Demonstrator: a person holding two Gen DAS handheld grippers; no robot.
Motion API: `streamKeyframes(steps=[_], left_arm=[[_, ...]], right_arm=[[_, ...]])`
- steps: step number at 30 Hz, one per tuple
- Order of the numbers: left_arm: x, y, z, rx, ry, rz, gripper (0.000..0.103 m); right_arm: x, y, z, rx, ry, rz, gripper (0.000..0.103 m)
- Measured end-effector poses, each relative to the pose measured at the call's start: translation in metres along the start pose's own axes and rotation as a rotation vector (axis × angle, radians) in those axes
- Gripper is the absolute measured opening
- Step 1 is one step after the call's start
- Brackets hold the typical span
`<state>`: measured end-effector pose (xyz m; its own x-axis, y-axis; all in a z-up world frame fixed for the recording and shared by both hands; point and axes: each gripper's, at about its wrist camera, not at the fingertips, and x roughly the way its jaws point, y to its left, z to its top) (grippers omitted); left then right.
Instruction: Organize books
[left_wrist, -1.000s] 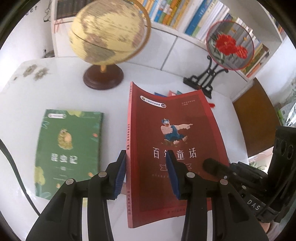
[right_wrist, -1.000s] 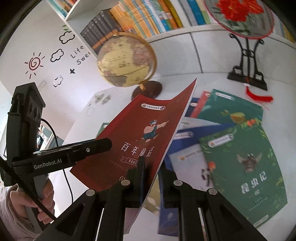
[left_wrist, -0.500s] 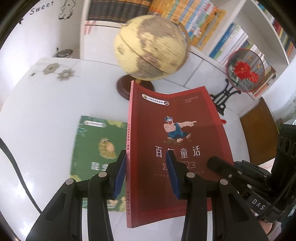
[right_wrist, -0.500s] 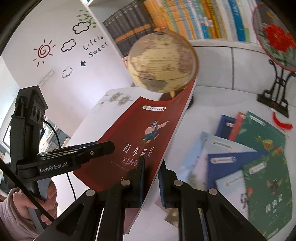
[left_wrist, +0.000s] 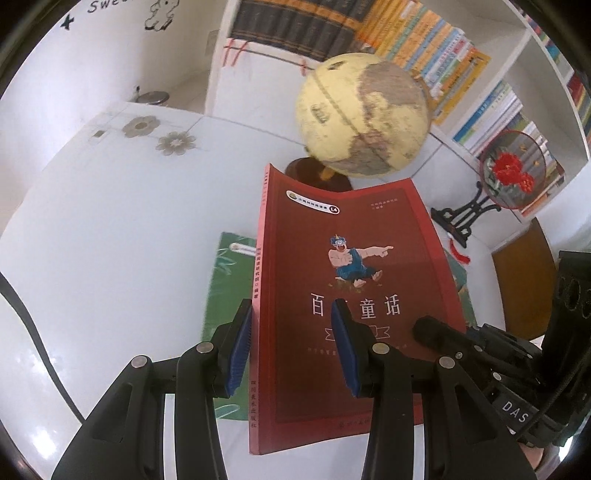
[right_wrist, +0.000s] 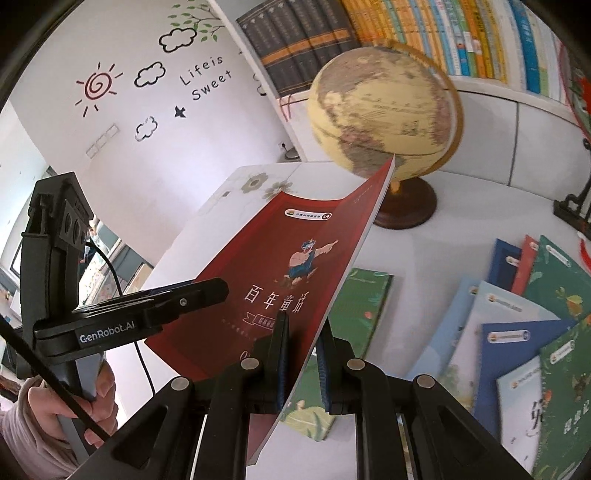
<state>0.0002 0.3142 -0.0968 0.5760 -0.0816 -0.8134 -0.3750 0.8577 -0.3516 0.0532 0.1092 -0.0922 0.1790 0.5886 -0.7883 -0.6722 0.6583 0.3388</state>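
Before the globe (left_wrist: 364, 114): red book (left_wrist: 354, 295), airborne for stacking; left gripper (left_wrist: 291, 347) straddles spine edge, right gripper (right_wrist: 301, 363) pinches opposite edge.

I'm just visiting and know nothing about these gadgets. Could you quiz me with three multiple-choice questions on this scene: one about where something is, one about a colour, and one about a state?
1. Where does the globe stand?
A) on the white table, beyond the held book
B) on a bookshelf
C) on the floor

2. What colour is the cover of the held book?
A) blue
B) red
C) yellow

3. What are the right tongs doing?
A) hanging open over nothing
B) gripping the globe
C) shut on the held book

Answers:
1 A, its brown base rests on the white table.
2 B, the cover is red with a cartoon figure.
3 C, both pads press on the book's page edge.
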Motion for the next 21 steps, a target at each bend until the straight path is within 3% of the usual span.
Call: streamKeyframes(steps=[12, 21], left_arm=[[0.024, 0.042, -0.009, -0.024, 0.089, 0.017, 0.038], [0.052, 0.062, -0.022, -0.049, 0.140, 0.033, 0.038]], right_arm=[[0.047, 0.010, -0.015, 0.079, 0.100, 0.021, 0.015], [0.080, -0.006, -0.029, 0.201, 0.168, 0.027, 0.015]])
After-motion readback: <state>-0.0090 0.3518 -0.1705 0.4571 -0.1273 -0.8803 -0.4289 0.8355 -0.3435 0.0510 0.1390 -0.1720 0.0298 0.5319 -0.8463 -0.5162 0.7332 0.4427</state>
